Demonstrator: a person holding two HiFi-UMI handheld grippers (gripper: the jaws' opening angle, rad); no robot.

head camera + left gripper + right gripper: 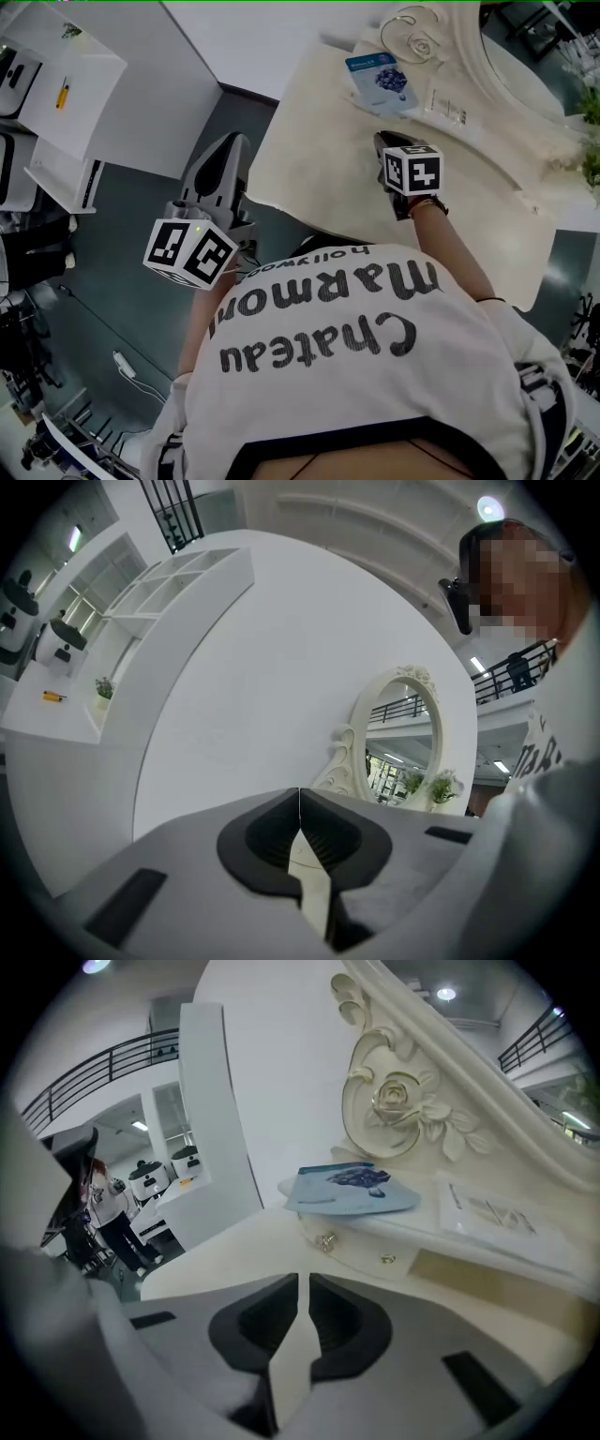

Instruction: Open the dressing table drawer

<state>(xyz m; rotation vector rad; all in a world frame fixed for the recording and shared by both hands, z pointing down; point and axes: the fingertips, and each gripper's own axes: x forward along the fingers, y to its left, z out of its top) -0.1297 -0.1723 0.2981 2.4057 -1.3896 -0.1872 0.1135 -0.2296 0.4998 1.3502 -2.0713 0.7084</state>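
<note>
Cream dressing tbl [309, 141], grey floor [131, 272]

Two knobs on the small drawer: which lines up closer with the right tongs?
The left knob, the bigger shiny one, almost straight ahead of the right tongs. The other knob sits further right, off their line.

The head view looked steeply down over the person's shoulders, with the dressing table [309, 159] at the upper right of the frame. The left gripper view faced level, the mirror [405, 733] well off at centre right. The right gripper view tilted downward, near the drawer [361, 1252], and shared the blue packet [349, 1188] with the head view.
</note>
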